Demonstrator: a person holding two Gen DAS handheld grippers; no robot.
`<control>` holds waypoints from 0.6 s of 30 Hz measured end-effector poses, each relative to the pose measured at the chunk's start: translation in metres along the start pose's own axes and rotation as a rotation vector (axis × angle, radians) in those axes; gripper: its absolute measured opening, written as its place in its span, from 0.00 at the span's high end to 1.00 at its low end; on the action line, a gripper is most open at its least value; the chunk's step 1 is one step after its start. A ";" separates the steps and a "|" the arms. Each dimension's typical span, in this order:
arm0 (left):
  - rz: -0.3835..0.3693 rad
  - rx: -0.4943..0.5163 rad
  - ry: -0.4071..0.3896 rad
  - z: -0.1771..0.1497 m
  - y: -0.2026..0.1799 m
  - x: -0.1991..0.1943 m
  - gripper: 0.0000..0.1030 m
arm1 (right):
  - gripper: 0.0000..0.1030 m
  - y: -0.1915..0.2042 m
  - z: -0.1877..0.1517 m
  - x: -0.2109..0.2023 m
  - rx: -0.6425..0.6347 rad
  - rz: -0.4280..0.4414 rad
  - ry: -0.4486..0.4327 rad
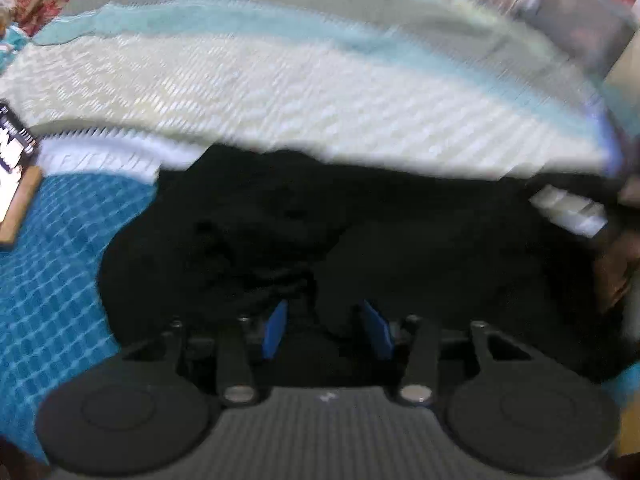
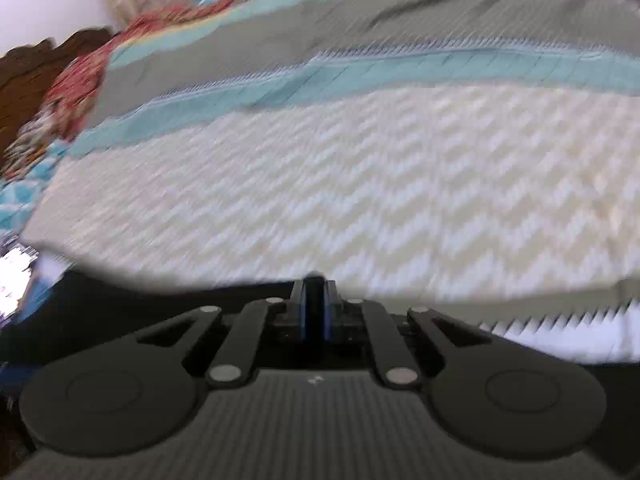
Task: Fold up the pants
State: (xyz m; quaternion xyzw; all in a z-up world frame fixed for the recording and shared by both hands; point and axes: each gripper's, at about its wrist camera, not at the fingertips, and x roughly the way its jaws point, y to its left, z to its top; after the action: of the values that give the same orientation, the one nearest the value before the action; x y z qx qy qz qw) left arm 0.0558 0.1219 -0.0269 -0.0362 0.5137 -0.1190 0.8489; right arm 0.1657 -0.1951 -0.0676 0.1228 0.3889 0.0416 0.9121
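Note:
The black pants (image 1: 360, 224) lie bunched on the bedspread, filling the middle of the left wrist view. My left gripper (image 1: 326, 326) is open just above the pants, its blue pads (image 1: 276, 328) apart with dark cloth between and under them. My right gripper (image 2: 315, 304) is shut on a thin edge of the black pants (image 2: 140, 300), which spread along the bottom of the right wrist view. The right gripper also shows, blurred, at the right edge of the left wrist view (image 1: 576, 212). Both views are motion-blurred.
The bedspread has a cream zigzag band (image 2: 360, 184), teal and grey stripes (image 2: 320, 80) and a blue checked part (image 1: 60, 264). A wooden-edged card or box (image 1: 16, 184) lies at the left. A dark wooden headboard (image 2: 36, 68) and red floral fabric (image 2: 80, 80) stand far left.

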 end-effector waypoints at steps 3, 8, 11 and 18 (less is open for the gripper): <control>-0.005 0.001 -0.008 -0.002 -0.002 -0.008 0.60 | 0.92 -0.018 0.006 -0.002 0.122 -0.045 -0.013; -0.145 -0.028 -0.106 0.006 -0.007 -0.052 0.49 | 0.72 -0.052 -0.011 -0.082 0.180 0.139 -0.154; -0.202 0.003 -0.152 0.016 -0.031 -0.062 0.47 | 0.58 -0.093 -0.046 -0.135 0.205 0.139 -0.226; -0.311 0.207 -0.033 0.023 -0.148 -0.017 0.46 | 0.56 -0.214 -0.141 -0.230 0.493 -0.053 -0.351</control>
State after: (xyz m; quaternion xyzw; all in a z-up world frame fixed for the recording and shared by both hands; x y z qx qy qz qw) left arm 0.0443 -0.0186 0.0263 -0.0296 0.4727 -0.3005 0.8279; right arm -0.0999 -0.4142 -0.0560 0.3356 0.2270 -0.0999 0.9087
